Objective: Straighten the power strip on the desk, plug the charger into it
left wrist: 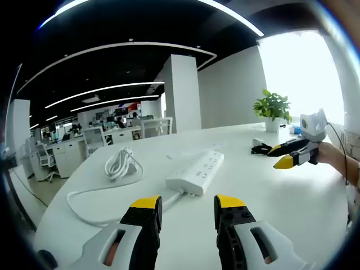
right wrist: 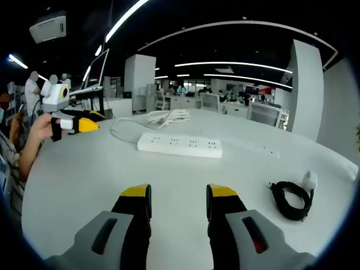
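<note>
Left tongs [left wrist: 187,203] spread, empty | right tongs [right wrist: 178,193] spread, empty | power strip [right wrist: 180,144] ahead, untouched | charger [right wrist: 293,197] right, awaiting pickup | bench [right wrist: 84,169]

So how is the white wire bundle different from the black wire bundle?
The white cable bundle lies beyond the power strip and runs into it; the black cable coil lies apart, nearer the right gripper. The black coil ends at a small white charger; the white bundle shows none. Both are looped and rest on the white desk.

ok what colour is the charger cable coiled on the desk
Black, with a white plug block at its end. The charger shows best in the right gripper view, lying to the right of the white power strip.
</note>
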A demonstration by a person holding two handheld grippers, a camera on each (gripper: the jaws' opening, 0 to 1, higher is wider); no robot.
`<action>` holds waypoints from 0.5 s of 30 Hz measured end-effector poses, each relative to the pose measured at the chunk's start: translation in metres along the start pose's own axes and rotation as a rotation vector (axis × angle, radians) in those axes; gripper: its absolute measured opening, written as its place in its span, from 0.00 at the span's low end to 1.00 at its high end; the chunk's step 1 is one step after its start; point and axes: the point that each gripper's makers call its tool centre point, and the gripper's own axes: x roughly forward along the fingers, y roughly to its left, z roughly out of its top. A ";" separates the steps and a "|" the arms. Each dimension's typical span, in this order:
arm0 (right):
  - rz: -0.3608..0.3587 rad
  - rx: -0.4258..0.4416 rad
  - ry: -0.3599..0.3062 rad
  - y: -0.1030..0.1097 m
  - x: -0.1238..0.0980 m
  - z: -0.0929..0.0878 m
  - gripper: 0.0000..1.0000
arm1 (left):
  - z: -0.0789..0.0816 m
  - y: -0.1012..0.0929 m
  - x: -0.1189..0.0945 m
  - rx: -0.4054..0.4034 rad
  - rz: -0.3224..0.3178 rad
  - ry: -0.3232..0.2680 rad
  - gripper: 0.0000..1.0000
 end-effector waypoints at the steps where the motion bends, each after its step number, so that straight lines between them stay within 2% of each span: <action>1: 0.000 0.006 0.000 -0.001 0.001 -0.001 0.38 | -0.001 -0.001 0.001 0.001 -0.005 0.006 0.38; 7: -0.001 0.005 0.004 -0.006 0.004 -0.003 0.38 | -0.002 -0.002 0.008 0.010 -0.010 0.022 0.38; 15: -0.002 -0.016 -0.020 -0.019 0.007 0.003 0.36 | -0.003 -0.005 0.015 0.006 -0.016 0.032 0.35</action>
